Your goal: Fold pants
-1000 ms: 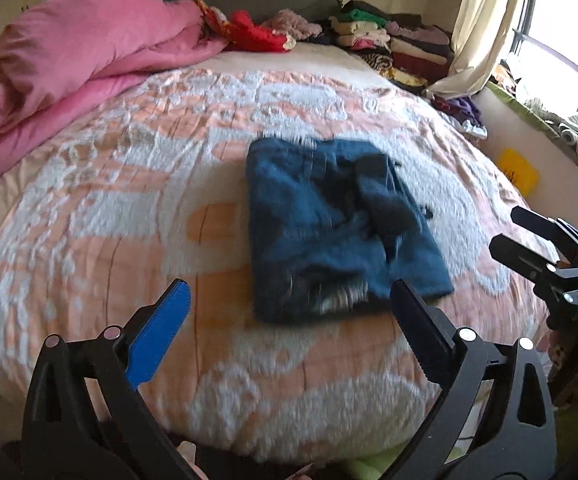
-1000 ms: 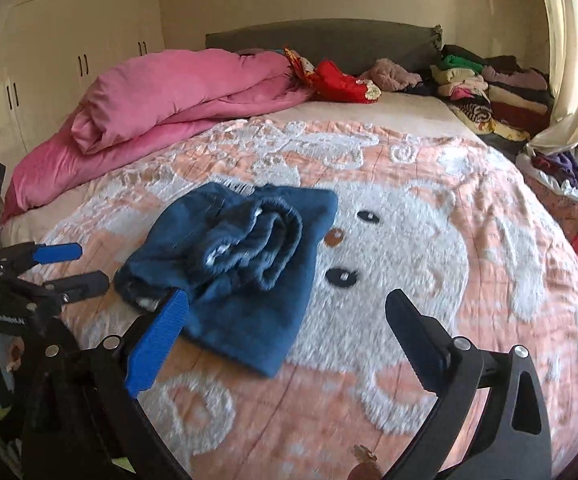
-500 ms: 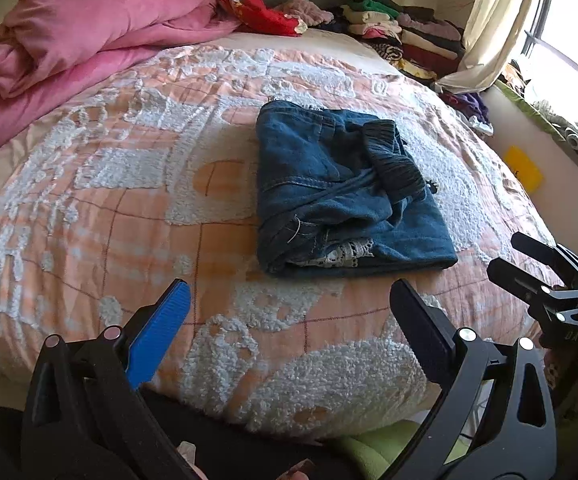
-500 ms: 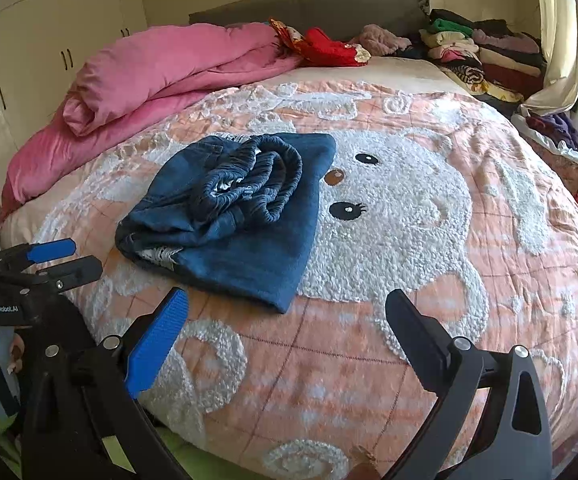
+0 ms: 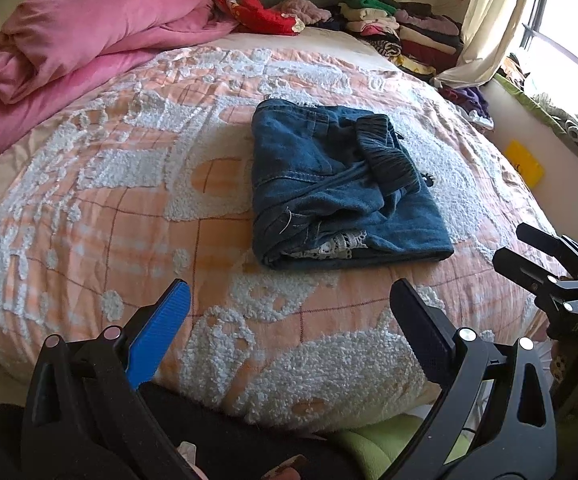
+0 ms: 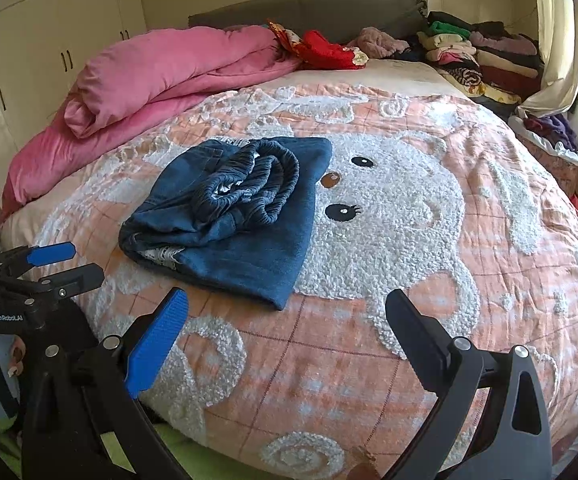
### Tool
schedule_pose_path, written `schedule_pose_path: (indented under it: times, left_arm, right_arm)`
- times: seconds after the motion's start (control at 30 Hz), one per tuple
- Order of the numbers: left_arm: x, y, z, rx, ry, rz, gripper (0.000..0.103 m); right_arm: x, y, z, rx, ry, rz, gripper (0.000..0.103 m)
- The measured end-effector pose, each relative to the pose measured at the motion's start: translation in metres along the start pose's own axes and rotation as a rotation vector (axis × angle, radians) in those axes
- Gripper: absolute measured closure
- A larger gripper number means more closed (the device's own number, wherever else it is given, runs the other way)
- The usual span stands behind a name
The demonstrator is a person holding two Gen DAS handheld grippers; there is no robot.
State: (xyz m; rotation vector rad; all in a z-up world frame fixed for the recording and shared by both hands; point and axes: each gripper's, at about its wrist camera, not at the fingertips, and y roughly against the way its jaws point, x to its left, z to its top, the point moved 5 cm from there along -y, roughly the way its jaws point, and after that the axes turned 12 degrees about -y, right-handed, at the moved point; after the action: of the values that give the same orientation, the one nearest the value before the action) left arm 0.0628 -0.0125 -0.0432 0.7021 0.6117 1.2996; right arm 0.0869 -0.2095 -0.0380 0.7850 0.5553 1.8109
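The blue denim pants (image 5: 337, 192) lie folded into a compact bundle on the orange and white bedspread (image 5: 129, 208), with the elastic waistband bunched on top. They also show in the right wrist view (image 6: 237, 216). My left gripper (image 5: 289, 304) is open and empty, near the bed's front edge, short of the pants. My right gripper (image 6: 285, 312) is open and empty, also back from the pants. Each gripper shows in the other's view: the right one (image 5: 529, 248) at the right edge, the left one (image 6: 69, 260) at the left edge.
A rolled pink duvet (image 5: 89, 28) lies at the back left. A red garment (image 5: 265, 12) and stacks of folded clothes (image 5: 401, 28) line the headboard. A curtain (image 5: 485, 24) and window are to the right, white wardrobes (image 6: 49, 48) to the left.
Both grippers have pulled back toward the bed's front edge, empty and open. The pants stay folded on the bed.
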Motion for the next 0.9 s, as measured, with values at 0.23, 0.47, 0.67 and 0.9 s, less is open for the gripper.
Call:
schedule_pose_path:
  times: [0.23, 0.47, 0.67, 0.9]
  left_arm:
    - [0.0004, 0.0023, 0.0009, 0.004, -0.004, 0.009, 0.01]
    - [0.0023, 0.0049, 0.0008, 0.006, -0.005, 0.016, 0.01]
    - [0.0007, 0.0051, 0.0016, 0.006, -0.01, 0.024, 0.01]
    - [0.0008, 0.0057, 0.0015, 0.004, -0.008, 0.023, 0.01]
  right_arm:
    - [-0.0014, 0.0023, 0.001, -0.006, -0.002, -0.003, 0.005]
    - [-0.0017, 0.0061, 0.0015, -0.009, 0.0, -0.01, 0.005]
    - [-0.0017, 0.007, 0.0016, -0.009, 0.001, -0.013, 0.005]
    - [-0.0017, 0.0076, 0.0019, -0.015, -0.001, -0.019, 0.005]
